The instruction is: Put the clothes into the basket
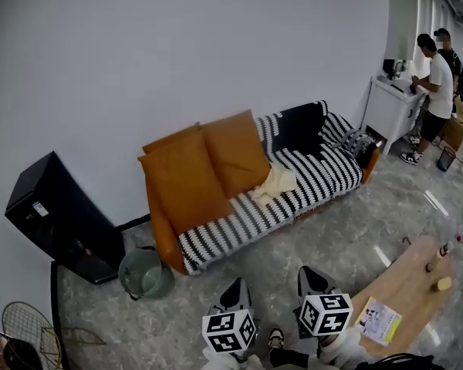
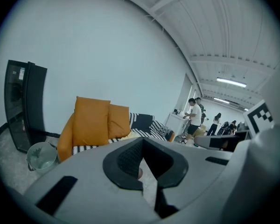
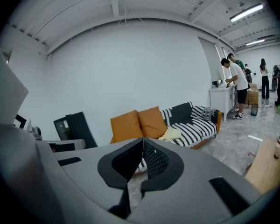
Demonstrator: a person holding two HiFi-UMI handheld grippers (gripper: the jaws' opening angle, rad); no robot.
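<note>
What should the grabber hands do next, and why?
Probably carry the left gripper and right gripper closer to the black-and-white striped sofa. The pale yellow cloth lies on its seat, well away from them. Both are shut and empty, and the round green basket holds no clothes yet.

Wooden table (image 1: 407,284) — cropped; bottle (image 1: 441,256), perhaps.

Your head camera looks steeply down from well back at the sofa (image 1: 316,177); both gripper cameras face it from lower down, all sharing its orange cushions (image 1: 208,168); the left also catches the basket (image 2: 39,166)
</note>
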